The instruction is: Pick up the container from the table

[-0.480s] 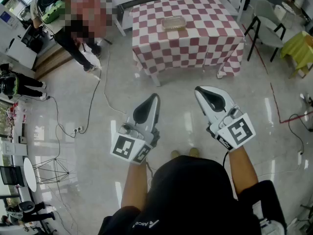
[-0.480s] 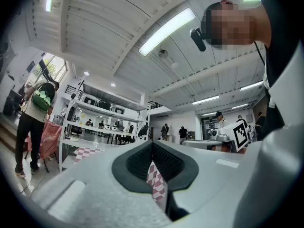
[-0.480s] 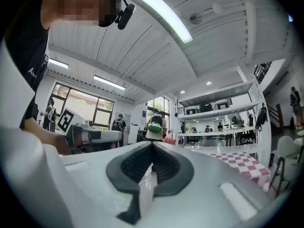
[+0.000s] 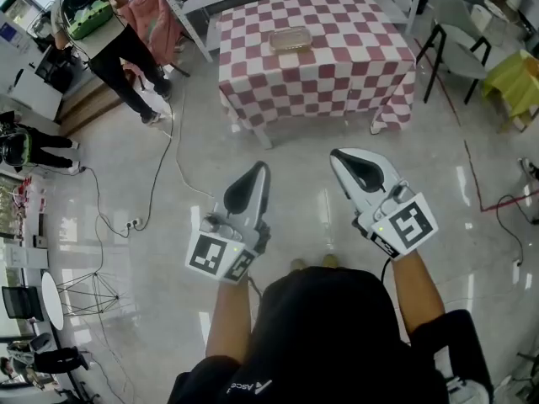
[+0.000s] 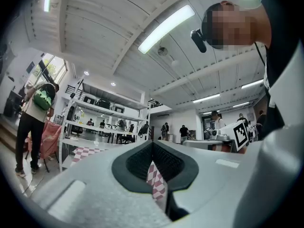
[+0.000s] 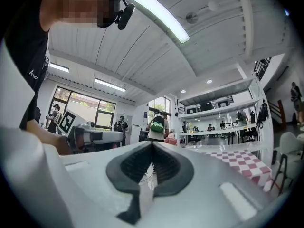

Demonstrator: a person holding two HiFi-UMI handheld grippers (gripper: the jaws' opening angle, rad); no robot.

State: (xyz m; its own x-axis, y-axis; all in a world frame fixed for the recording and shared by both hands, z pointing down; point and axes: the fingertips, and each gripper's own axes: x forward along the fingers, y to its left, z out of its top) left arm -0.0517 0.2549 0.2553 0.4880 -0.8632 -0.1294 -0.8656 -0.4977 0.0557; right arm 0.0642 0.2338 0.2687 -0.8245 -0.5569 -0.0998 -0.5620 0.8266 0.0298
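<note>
1. We hold the left gripper [image 4: 261,168] and the right gripper [image 4: 338,154] side by side above the glossy floor [image 4: 126,167], well apart from the table [image 4: 396,99]. Both pairs of jaws are pressed together with nothing in them.
2. The container [image 4: 290,39], shallow and clear, lies on the table's checked cloth [image 4: 337,74], toward the far side. We cannot make out its contents.
3. In the left gripper view, only a sliver of that cloth shows through the slot beneath the closed tips.
4. A bystander [image 4: 114,53] at upper left is partly cut off by the top edge.
</note>
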